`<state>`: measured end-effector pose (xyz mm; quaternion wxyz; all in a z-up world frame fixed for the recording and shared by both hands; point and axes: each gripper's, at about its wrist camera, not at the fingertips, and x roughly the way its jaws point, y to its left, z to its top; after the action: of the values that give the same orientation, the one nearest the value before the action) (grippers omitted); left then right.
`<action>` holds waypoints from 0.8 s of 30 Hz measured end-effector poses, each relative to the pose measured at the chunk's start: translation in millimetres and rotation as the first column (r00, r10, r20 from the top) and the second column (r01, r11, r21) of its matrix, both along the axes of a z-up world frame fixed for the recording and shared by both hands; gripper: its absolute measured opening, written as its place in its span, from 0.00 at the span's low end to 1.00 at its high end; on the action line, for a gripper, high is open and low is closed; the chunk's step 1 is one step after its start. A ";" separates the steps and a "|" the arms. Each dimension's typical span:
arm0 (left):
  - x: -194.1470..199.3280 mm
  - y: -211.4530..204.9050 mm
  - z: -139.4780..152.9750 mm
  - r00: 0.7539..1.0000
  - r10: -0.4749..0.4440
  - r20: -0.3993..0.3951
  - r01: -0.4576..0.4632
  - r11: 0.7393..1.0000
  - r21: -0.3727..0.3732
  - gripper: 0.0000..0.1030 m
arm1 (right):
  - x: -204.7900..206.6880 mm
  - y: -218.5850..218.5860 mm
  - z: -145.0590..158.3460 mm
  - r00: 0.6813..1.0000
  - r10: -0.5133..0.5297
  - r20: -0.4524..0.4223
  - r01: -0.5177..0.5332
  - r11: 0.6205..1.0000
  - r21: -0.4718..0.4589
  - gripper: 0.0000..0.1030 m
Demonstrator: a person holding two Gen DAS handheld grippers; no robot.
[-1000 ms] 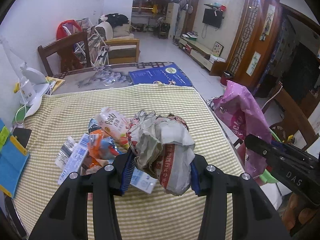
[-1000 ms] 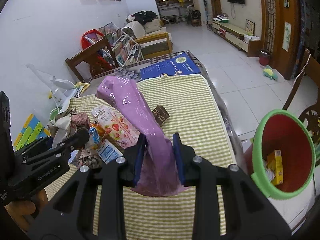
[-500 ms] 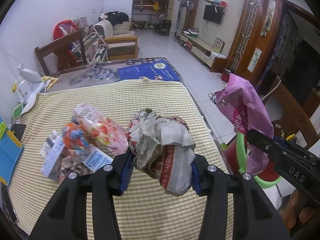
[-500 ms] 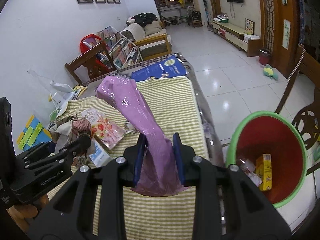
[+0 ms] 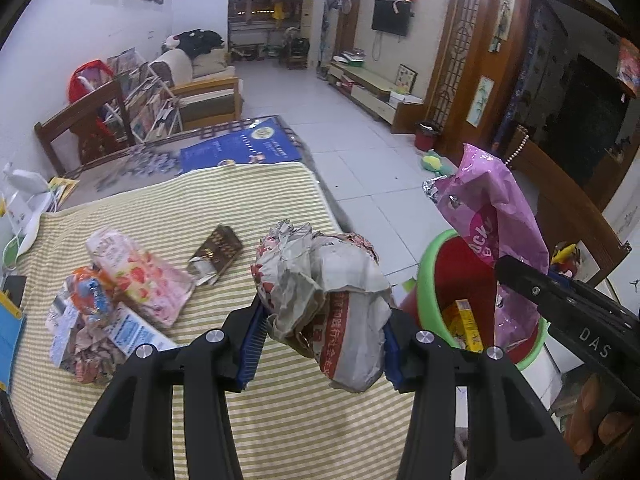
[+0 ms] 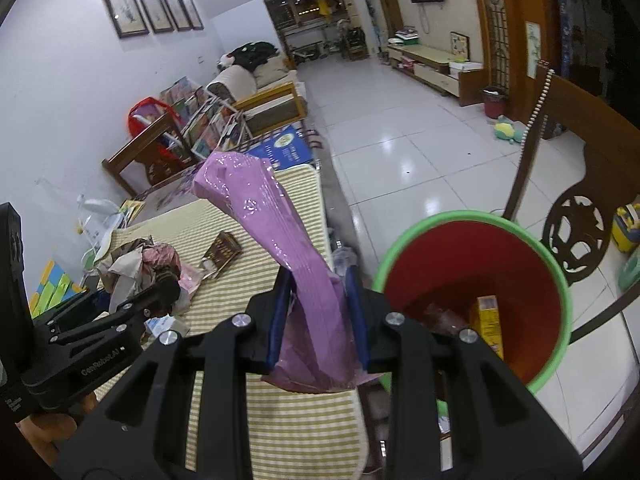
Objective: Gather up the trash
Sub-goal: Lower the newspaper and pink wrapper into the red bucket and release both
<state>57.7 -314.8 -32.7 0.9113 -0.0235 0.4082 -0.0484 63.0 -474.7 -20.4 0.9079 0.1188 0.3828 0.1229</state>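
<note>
My left gripper [image 5: 320, 344] is shut on a crumpled newspaper wad [image 5: 324, 300], held above the right part of the striped tablecloth [image 5: 240, 420]. My right gripper [image 6: 318, 320] is shut on a pink snack bag [image 6: 280, 232] that sticks up between the blue pads, at the table's right edge. A red bin with a green rim [image 6: 472, 292] stands on the floor just right of the table, holding a yellow box [image 6: 488, 320]. In the left wrist view the pink bag [image 5: 492, 216] hangs over the bin [image 5: 432, 252]. More wrappers [image 5: 120, 292] and a brown chocolate wrapper [image 5: 218, 250] lie on the cloth.
A dark wooden chair [image 6: 576, 200] stands right behind the bin. A blue booklet [image 5: 244, 148] and a white lamp [image 5: 24, 196] sit at the table's far end. Another chair [image 5: 84, 128], a book rack and a sofa stand beyond. White tiled floor lies to the right.
Both grippers have travelled rightwards across the table with their loads. The bin has come into the left wrist view and grown larger in the right one. The wrapper pile has slid off left.
</note>
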 end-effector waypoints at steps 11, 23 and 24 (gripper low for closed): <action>10.9 -38.5 -1.2 0.998 -0.063 -0.012 0.063 0.998 0.005 0.45 | 0.5 -43.5 -5.4 0.998 -0.068 -0.014 0.068 0.998 0.010 0.27; 34.1 -97.2 -15.1 0.979 -0.195 -0.057 0.194 0.981 -0.024 0.45 | 8.1 -110.8 -19.3 0.979 -0.197 -0.049 0.198 0.980 0.022 0.27; 38.5 -104.8 -18.2 0.975 -0.211 -0.069 0.210 0.977 -0.032 0.45 | 8.9 -118.0 -21.4 0.976 -0.212 -0.054 0.213 0.977 0.023 0.27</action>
<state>96.2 -419.6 -50.9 0.8854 0.0071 0.4404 -0.1486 71.9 -592.6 -41.8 0.9039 0.1750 0.3894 0.0274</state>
